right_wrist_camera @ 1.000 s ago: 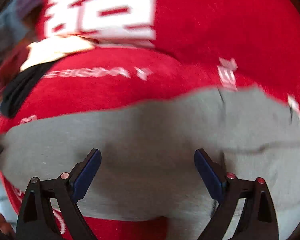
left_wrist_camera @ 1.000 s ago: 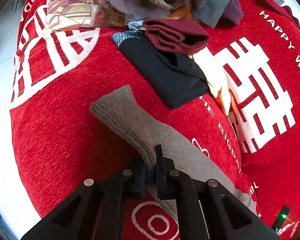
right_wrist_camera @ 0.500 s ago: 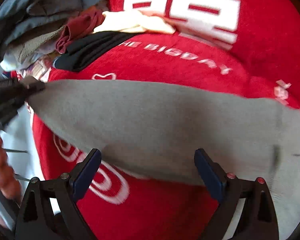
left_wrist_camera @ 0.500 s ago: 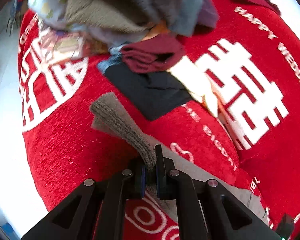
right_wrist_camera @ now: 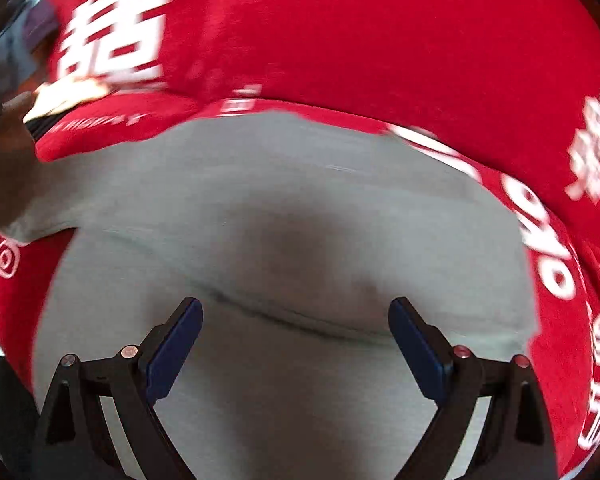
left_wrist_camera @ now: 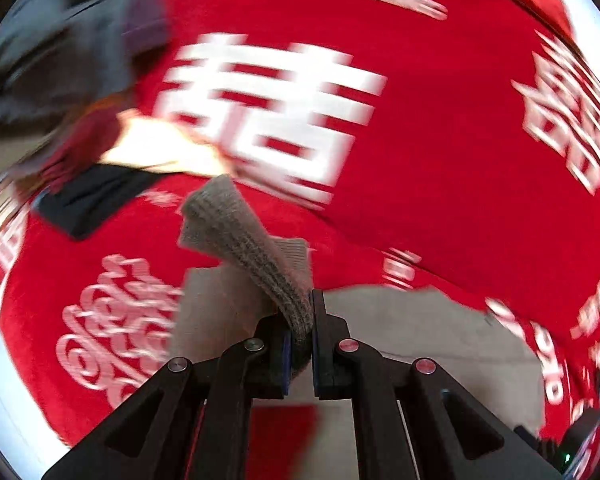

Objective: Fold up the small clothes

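left gripper (left_wrist_camera: 300, 332) clamps the ribbed knit cuff of a grey garment (right_wrist_camera: 292, 216) on plush red cloth (left_wrist_camera: 440, 184); right gripper (right_wrist_camera: 296, 344) stands apart.

Both wrist views angled down, close over red cloth (left_wrist_camera: 440, 168); share grey garment (right_wrist_camera: 300, 200).

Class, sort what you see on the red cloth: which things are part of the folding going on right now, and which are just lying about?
In use:
- grey garment
- its ribbed cuff, clamped in the left gripper
- right gripper, open above the grey fabric

Lying about:
- black piece
- cream piece
- maroon piece
- blurred grey heap
- red cloth underneath
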